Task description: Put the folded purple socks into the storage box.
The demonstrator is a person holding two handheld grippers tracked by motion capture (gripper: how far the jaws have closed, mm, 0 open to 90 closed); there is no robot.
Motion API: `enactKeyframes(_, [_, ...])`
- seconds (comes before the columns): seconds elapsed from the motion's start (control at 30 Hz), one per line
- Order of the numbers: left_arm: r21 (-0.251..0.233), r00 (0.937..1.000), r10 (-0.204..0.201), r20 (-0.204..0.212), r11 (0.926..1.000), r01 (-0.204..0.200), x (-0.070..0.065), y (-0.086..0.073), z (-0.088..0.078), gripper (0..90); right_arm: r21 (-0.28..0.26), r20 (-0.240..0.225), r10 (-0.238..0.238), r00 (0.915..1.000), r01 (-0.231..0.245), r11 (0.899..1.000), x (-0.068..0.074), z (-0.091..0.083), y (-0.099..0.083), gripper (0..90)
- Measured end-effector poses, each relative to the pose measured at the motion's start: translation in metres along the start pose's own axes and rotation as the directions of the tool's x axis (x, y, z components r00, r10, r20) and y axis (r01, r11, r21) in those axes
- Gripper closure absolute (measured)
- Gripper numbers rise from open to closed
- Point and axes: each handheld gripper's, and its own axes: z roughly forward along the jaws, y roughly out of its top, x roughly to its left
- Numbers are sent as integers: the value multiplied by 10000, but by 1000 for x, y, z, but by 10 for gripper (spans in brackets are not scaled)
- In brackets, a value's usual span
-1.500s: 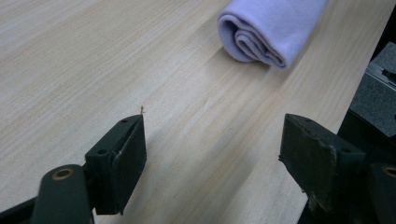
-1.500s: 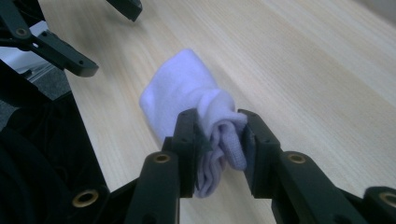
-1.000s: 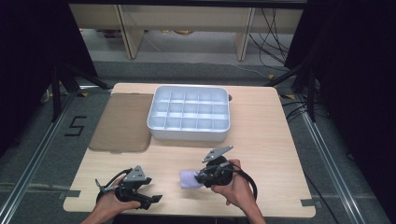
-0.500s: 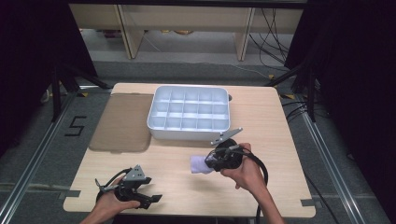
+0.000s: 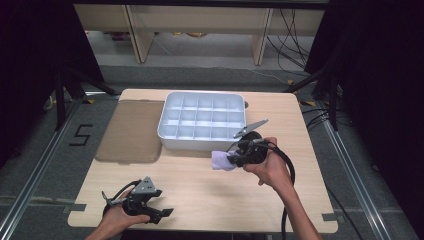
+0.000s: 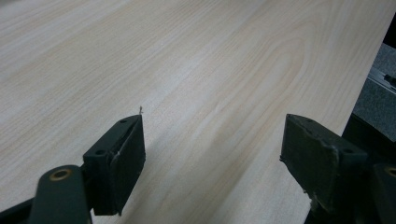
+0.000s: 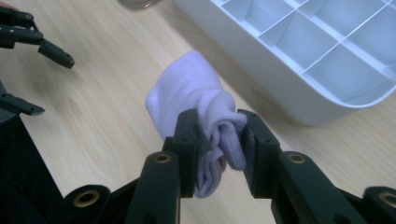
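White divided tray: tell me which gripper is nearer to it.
Right. The right gripper holds a lilac sock just off the white divided tray's near wall. The left gripper sits open at the table's near edge, far away.

Bright table, dark surroundings, soft focus.

Right claw carrying a lilac cloth beside the tray

I see my right claw [image 5: 231, 159] clamped on the lilac cloth [image 5: 220, 160] just in front of the white compartment tray [image 5: 202, 121]; my left claw [image 5: 162, 214] rests near the table [image 5: 200, 195] front edge, a brown mat [image 5: 132, 131] left of the tray.
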Motion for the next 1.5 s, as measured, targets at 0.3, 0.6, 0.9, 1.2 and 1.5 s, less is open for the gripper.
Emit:
enactKeyframes(0.3, [-210,9998,-181,119,9996,184,-1,1,0,212,3,375,165,9992,-165,9999,-16,-14,14,705])
enactKeyframes(0.6, [-142,9998,-125,170,9998,127,-2,1,-1,212,135,792,522,9955,-534,9985,-38,-18,27,705])
enactKeyframes(0.9, [-66,9998,-84,153,9999,85,-3,1,-1,212,358,1399,837,9866,-895,9953,-59,-5,48,705])
enactKeyframes(1.2, [-147,9996,-142,227,9998,145,-3,2,-2,212,754,1943,1139,9743,-1306,9886,-77,15,65,705])
enactKeyframes(1.5, [-194,9994,-290,209,9994,294,-1,-3,-4,212,1413,2509,946,9634,-1331,9810,-87,39,70,705])
